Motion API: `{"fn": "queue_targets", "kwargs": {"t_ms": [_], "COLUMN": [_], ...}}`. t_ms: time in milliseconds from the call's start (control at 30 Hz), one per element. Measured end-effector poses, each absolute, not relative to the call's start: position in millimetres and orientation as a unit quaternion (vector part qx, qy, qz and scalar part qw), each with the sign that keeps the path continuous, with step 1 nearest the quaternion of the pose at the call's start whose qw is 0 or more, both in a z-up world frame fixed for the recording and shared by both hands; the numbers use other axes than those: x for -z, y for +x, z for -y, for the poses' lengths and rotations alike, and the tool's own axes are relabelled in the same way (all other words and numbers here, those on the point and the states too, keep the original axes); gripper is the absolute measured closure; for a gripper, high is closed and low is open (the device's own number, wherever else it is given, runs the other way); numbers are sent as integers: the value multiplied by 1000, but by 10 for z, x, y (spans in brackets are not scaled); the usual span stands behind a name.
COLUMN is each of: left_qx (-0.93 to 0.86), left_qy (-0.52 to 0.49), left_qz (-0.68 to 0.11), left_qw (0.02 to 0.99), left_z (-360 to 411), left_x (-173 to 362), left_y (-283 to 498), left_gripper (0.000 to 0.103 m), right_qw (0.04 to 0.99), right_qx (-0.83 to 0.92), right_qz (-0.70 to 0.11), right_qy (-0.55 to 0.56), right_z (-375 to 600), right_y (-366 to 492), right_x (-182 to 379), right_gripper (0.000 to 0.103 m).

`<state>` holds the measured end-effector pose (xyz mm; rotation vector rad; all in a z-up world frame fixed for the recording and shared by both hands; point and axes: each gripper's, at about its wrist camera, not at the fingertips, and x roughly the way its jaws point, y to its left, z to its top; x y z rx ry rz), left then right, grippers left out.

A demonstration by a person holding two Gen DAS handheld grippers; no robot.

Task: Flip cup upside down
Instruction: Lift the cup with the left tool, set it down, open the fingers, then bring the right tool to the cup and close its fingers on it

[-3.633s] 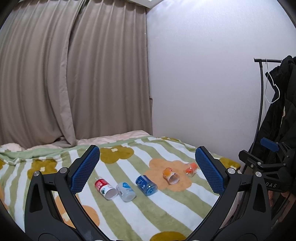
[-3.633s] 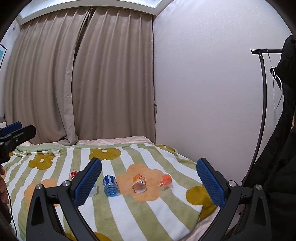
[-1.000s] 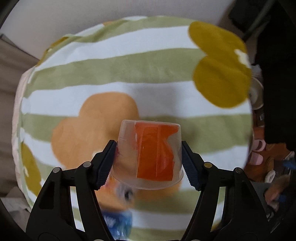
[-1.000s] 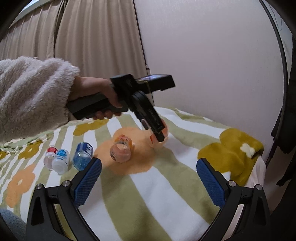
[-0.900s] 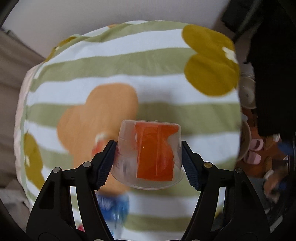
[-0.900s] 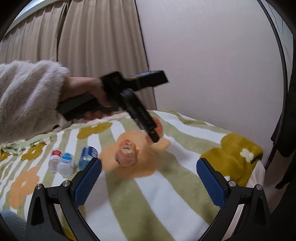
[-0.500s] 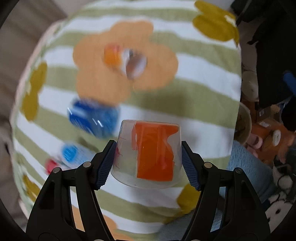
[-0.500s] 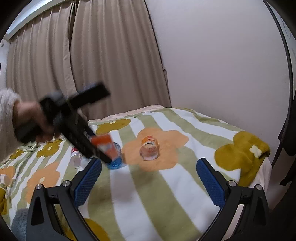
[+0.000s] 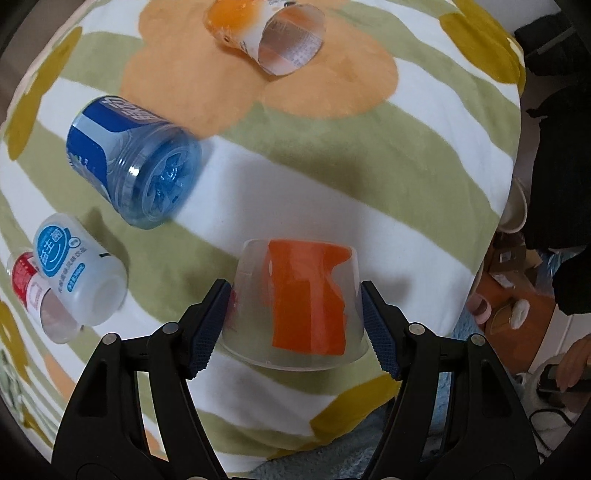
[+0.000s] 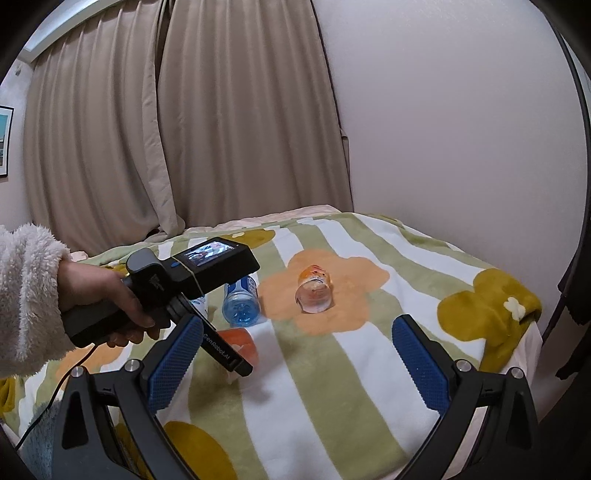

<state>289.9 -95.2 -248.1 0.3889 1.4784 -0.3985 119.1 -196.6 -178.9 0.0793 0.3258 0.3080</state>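
Observation:
My left gripper is shut on a clear plastic cup with an orange label. The cup is upside down, wide rim toward the camera, just above the striped blanket. In the right wrist view the same cup shows low over the blanket near its front, held by the left gripper. My right gripper is open and empty, above the blanket's front part.
Lying on their sides on the blanket: an orange-label cup, a blue cup, a white bottle, a red-label cup. The bed's edge drops off to the right. Curtains hang behind.
My left gripper has carried the orange-label cup from the far flower patch to the near front of the blanket and lowered it, rim down. My right gripper has stayed open.

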Motion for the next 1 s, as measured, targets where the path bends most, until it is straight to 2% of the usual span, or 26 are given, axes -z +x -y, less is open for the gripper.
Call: {"fn": "queue_targets", "kwargs": {"t_ms": [67,100,133,167,500,700,767,833,933,1000], "left_qx": [178,175,172,170,175,171,164,151,133,130], "left_qy": [167,165,166,168,161,160,147,124,96,80], "left_qz": [-670,-670,-669,-668,-653,-582,-542,-499,-450,-431], "left_qw": [701,702,704,705,719,779,811,844,878,890], "left_z": [945,917,904,902,797,558,453,266,69,0], "left_x": [2480,2490,2492,2488,2271,1673,1420,1232,1018,967], "left_y": [2932,2929,2951,2954,2933,2592,2345,2065,1763,1591], "left_gripper": [31,22,4,1,0,0,0,0,0,0], "right_qw": [974,974,974,974,975,960,943,909,811,765], "right_qx": [-153,-152,-152,-152,-151,-207,-232,-256,-294,-280], "right_qz": [-162,-162,-161,-161,-157,-166,-205,-283,-413,-479], "right_qy": [41,41,41,42,43,94,123,166,291,327], "right_z": [1975,1965,1954,1953,1982,2129,2147,2112,2004,1840], "right_y": [1196,1190,1181,1180,1160,1293,1493,1828,2434,2740], "right_x": [1790,1786,1784,1782,1750,1446,1302,1257,1538,1809], "right_gripper": [1,1,1,1,1,1,1,1,1,1]}}
